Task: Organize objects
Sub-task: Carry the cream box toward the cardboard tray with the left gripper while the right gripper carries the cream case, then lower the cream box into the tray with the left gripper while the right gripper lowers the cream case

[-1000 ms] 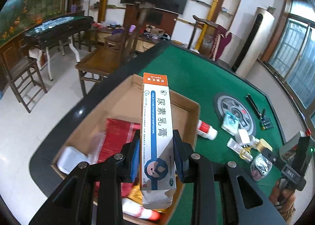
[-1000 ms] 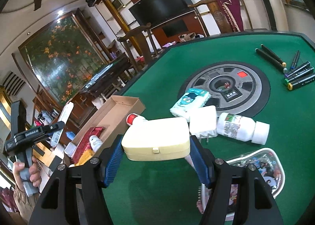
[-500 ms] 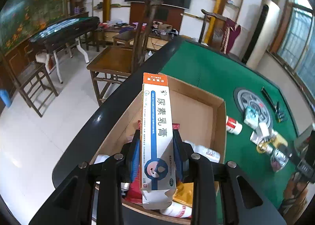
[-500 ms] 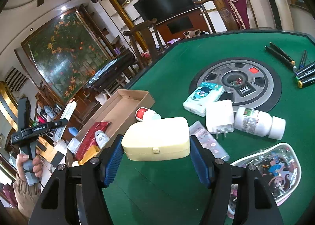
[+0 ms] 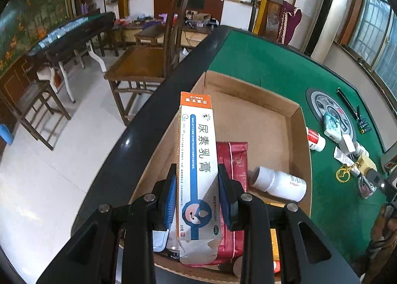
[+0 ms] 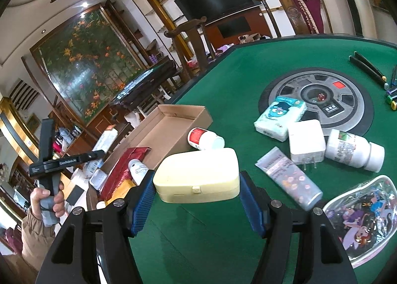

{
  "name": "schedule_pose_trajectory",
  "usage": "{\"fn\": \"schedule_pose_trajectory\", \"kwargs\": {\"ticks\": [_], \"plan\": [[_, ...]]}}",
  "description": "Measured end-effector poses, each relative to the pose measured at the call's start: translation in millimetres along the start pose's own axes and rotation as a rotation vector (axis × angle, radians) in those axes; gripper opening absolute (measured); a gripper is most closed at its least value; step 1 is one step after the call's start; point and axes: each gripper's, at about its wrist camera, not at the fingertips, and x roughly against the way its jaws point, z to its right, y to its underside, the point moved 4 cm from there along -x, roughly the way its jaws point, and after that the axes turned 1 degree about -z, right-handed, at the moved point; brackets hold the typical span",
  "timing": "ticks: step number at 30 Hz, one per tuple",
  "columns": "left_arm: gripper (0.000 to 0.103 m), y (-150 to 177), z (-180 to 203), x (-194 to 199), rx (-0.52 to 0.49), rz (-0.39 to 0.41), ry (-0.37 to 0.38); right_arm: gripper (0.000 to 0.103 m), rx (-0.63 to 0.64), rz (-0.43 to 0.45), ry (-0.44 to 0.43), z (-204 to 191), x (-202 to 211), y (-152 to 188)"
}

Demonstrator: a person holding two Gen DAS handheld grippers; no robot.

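The left gripper (image 5: 197,194) is clamped on a tall ointment carton (image 5: 197,167), its blue pads pressing both long sides, the carton standing upright over the near end of the cardboard box (image 5: 301,140). Under it lie a red pouch (image 5: 235,157) and a white bottle (image 5: 278,183); the box's far half is bare. The box sits along the left edge of the green table (image 5: 268,65).

The right gripper (image 6: 197,192) grips a cream case (image 6: 198,174) at its two ends, above open felt near the table's front edge.

A second ago the carton was nearer the box's middle; now it is lower, over the near end.
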Motion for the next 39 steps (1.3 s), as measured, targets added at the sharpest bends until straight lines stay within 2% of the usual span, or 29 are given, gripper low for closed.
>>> {"fn": "schedule_pose_trajectory", "kwargs": {"ticks": [19,30,35,39], "plan": [[0.029,-5,-15,-44,0.016,-0.113,0.086,0.071,0.049,-0.022,-0.042,-36,-18,-9],[0.029,-14,-24,-55,-0.046,-0.143,0.068,0.071,0.079,-0.037,-0.048,-53,-30,-12],[0.029,-16,-14,-58,-0.136,-0.147,0.036,0.071,0.082,-0.039,-0.051,-59,-37,-14],[0.029,-19,-11,-61,-0.169,-0.146,0.033,0.071,0.099,-0.040,-0.061,-69,-44,-21]]}}
